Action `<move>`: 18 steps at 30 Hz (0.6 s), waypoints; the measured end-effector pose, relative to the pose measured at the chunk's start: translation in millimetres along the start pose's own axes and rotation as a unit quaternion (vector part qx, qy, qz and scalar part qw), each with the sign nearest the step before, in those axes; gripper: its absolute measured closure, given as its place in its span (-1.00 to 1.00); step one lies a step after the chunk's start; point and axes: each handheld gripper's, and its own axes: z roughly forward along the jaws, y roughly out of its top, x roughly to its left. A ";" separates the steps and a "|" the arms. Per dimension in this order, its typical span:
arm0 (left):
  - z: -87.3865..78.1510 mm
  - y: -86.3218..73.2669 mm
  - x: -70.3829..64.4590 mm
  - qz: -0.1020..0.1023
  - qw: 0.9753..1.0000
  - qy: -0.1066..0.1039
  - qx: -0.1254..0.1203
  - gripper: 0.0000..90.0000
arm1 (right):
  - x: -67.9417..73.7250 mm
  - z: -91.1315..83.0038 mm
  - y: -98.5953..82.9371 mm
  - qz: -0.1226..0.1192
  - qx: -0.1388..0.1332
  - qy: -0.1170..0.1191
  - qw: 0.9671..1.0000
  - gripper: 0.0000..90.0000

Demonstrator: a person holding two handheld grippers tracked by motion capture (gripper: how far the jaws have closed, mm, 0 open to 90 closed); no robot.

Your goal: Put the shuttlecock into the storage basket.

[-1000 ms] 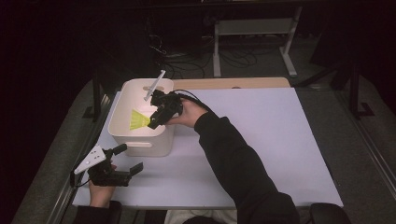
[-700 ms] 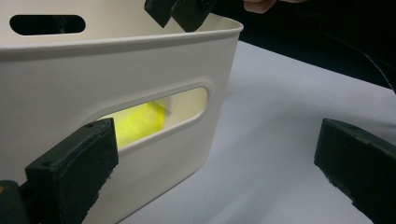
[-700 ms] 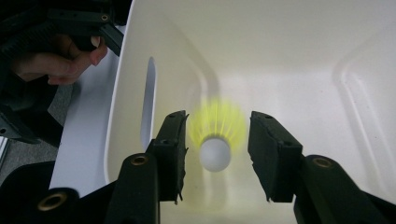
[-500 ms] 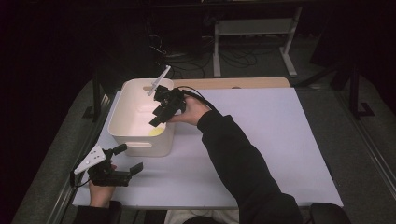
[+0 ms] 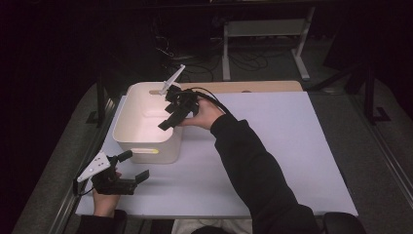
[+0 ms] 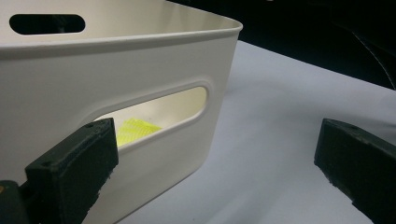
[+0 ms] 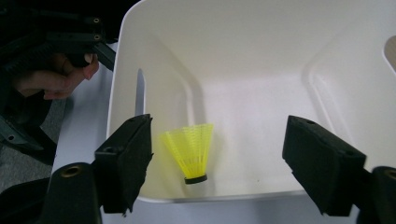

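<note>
The right gripper (image 5: 168,121) hangs over the white bin (image 5: 127,132), which stands near the left edge of the tabletop (image 5: 272,146), toward its far corner. Its jaws stand wide apart and hold nothing. The yellow shuttlecock (image 7: 190,151) lies on the bin floor, close against the wall next to this gripper, its dark cork base toward that wall; it also shows through the handle slot in the left gripper view. The left gripper (image 5: 130,168) rests near the front left corner of the tabletop, just beside the bin's handle slot, its jaws likewise spread wide and empty. Risks as judged: if the right gripper lifts out carelessly, a jaw could catch the bin rim and drag or tip the light bin toward the left edge. The trailing cable could snag the same rim. The left gripper, so near the wall, could nudge the bin if shifted. The shuttlecock itself appears settled and unlikely to escape.
</note>
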 end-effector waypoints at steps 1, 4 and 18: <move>0.0 0.0 0.0 0.000 1.000 0.000 0.000 -1.00 | -0.5 -1.3 -0.6 0.002 -0.003 -0.001 1.000 -0.54; 0.0 0.0 0.0 0.000 1.000 0.000 0.000 -1.00 | -1.7 -6.1 -2.4 0.006 -0.010 -0.003 1.000 -0.61; 0.1 -0.1 -0.1 0.000 1.000 0.000 0.000 -1.00 | -3.6 -27.0 -13.1 0.015 -0.036 -0.020 0.999 -1.00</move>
